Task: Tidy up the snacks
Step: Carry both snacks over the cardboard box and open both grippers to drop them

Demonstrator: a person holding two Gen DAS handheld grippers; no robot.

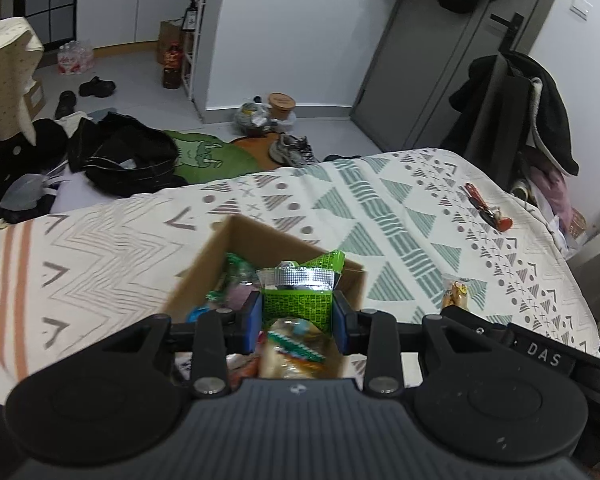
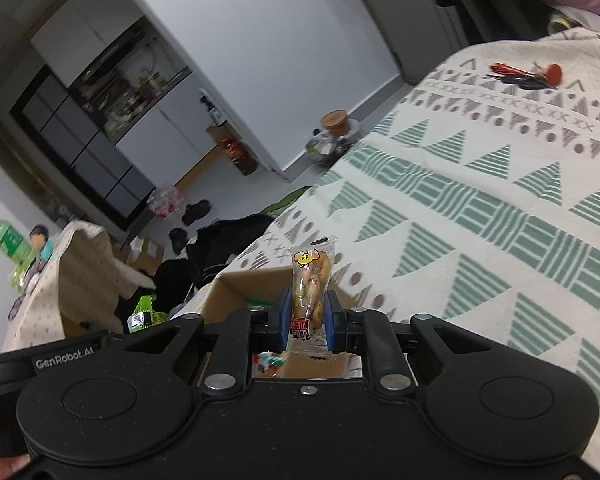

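Looking along the left gripper, its two blue pads pinch a green snack packet with a silver sealed top, holding it upright over the open cardboard box. The box sits on the patterned bedspread and already holds several snacks, among them a clear bag of yellowish pieces right below the packet. At about 3 o'clock from the box, the tip of a small clear snack pack shows above the other gripper's black body. Farther off at 2 o'clock, a bunch of keys with a red tag lies on the bedspread. Beyond the bed, at 12 o'clock, dark clothes and shoes lie on the floor.

From the right wrist view, the right gripper clamps the small clear snack pack between its blue pads, standing it on end above the near edge of the cardboard box. At 9 o'clock, the green snack packet peeks over the left gripper's housing. The keys rest at 1 o'clock on the bedspread.
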